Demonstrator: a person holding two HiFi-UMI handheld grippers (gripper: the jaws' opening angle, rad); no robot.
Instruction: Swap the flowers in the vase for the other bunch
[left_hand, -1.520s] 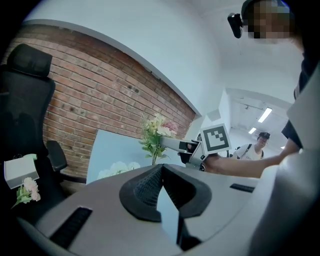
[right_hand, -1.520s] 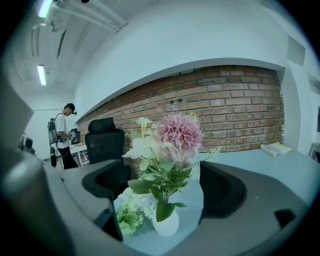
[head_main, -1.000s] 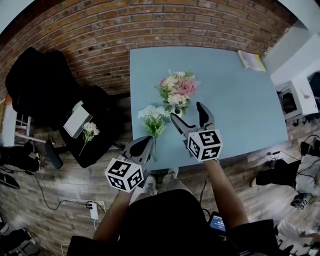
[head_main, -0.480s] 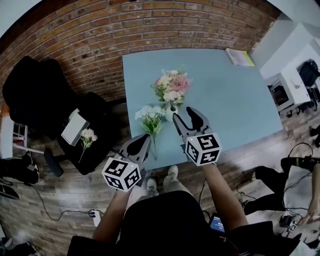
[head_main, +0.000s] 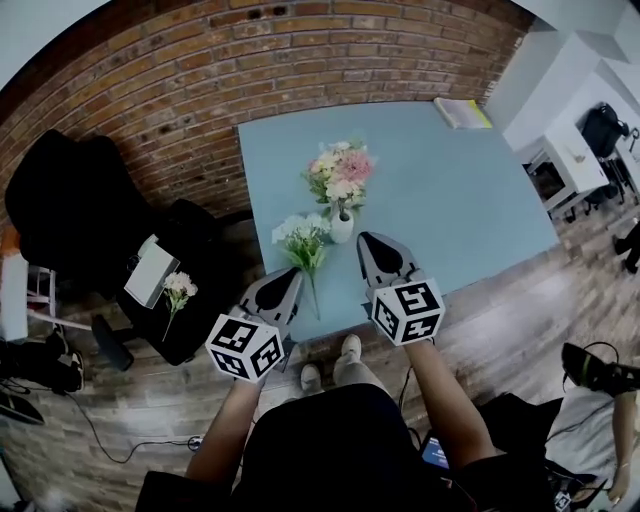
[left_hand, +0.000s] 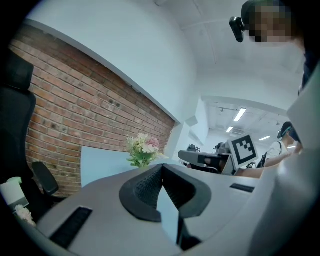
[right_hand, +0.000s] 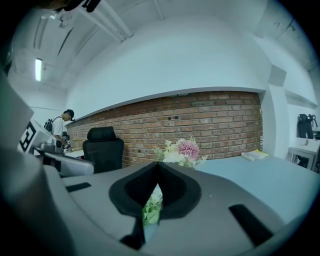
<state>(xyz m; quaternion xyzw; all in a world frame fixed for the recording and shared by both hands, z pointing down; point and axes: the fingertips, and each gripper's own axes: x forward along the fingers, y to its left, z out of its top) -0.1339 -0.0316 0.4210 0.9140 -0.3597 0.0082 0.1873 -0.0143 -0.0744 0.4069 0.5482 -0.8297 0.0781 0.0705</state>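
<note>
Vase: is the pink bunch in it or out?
In. The pink bunch stands upright in the white vase on the table; the white bunch lies flat beside it, outside.

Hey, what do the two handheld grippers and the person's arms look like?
The left gripper and right gripper have pale grey bodies with two tapering jaws lined in ribbed black rubber. Each carries a white cube printed with black square markers. The person wears a black short-sleeved top. The right gripper's jaws have just been closing, with nothing between them.
</note>
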